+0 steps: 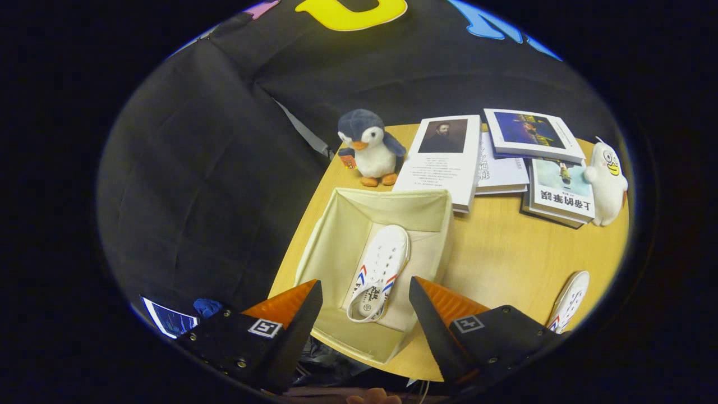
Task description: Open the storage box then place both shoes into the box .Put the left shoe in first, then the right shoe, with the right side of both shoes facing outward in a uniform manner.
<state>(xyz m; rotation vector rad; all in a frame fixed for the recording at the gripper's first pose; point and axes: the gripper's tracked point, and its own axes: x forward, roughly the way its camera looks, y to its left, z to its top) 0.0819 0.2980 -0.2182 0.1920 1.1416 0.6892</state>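
My gripper [366, 306] is wide open and empty above the box [429, 203]; the second shoe [571, 300] lies to my right, pointing away.

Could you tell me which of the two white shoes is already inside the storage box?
The shoe seen between the open gripper fingers lies in the box; the other shoe sits on the table.

Storage box [359, 224] sits open on the counter [499, 252], just ahead of the tool [366, 300], whose fingers are spread wide, gripping nothing. One shoe [380, 269] lies inside the box. Second shoe [569, 300] on the counter, well right of the box. Penguin toy [370, 148] behind the box; books [505, 163] right of the penguin; duck toy [608, 182] right of the books.
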